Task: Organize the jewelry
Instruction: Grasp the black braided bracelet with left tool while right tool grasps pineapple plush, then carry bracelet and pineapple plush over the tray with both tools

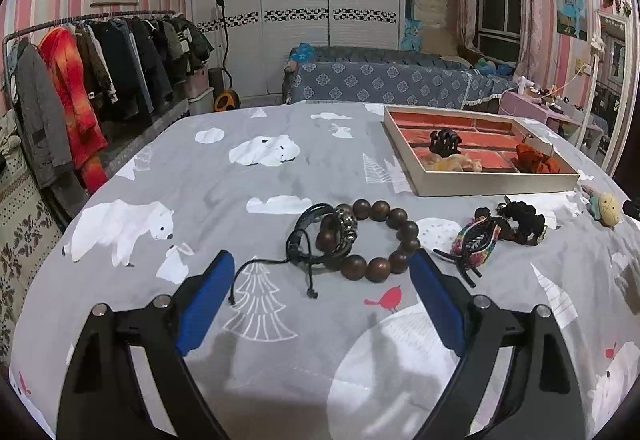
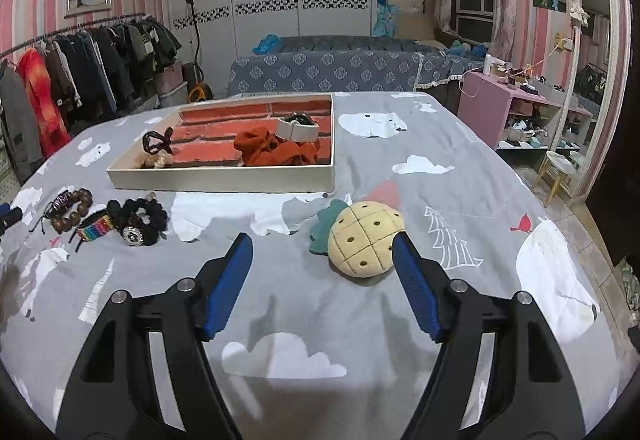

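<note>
Jewelry tray (image 2: pixel 224 177) holds orange scrunchie (image 2: pixel 276 151), white watch (image 2: pixel 298 128).

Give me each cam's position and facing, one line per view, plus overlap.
Left wrist: on the left gripper, angled down at the wooden bead bracelet; both its jaws show, open.
Right wrist: on the right gripper, angled down at the pineapple plush; both its jaws show, open.
Shared: tray, bracelet, plush, bedspread.

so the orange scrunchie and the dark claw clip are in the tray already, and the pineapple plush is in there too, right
Not quite. The pineapple plush is not in the tray; it lies on the bedsheet in front of it, as the right wrist view shows. The orange scrunchie and the dark claw clip are in the tray.
</note>
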Available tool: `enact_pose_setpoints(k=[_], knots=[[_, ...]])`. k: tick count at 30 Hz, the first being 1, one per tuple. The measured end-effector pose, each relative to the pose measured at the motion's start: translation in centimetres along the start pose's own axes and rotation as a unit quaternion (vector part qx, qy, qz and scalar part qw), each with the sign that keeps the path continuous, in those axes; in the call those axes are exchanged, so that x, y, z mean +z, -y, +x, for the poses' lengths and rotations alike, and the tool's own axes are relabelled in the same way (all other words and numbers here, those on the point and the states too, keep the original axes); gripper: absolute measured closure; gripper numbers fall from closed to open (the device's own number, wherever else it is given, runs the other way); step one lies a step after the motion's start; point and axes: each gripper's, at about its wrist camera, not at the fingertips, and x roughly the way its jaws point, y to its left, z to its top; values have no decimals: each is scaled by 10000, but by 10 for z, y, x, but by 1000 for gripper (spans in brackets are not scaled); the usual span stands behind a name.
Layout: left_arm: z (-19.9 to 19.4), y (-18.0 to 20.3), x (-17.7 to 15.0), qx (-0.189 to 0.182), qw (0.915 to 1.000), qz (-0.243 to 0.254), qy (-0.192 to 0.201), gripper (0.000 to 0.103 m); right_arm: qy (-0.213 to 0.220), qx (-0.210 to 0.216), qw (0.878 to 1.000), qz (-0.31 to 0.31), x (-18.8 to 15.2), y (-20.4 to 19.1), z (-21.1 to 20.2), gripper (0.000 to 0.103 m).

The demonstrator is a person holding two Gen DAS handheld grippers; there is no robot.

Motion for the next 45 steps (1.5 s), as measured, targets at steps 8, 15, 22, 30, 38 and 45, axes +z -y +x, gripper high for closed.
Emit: enact_pose_setpoints(k=[8,15,22,30,38,45], knots=[[24,5,7,13,9997,62,-218,16,-469,-241,9986,-89,12,14,39,29],[44,6,15,160,9991,167,-363,16,-781,-284,9963,-197,17,20,68,32],[67,6,15,341,9971,395,-555,16,-898,-244,9956,-140,16,23,78,41],[92,-2,14,235,9948,372,-914,35,-965,-257,9950,-92,16,26,81,44],[90,-3,14,-27,9953,350,-908,76,-984,-300,9947,-77,15,24,80,51],[67,-9,20,-118,9977,313,-591,89,-792,-240,9966,-17,18,21,63,54]])
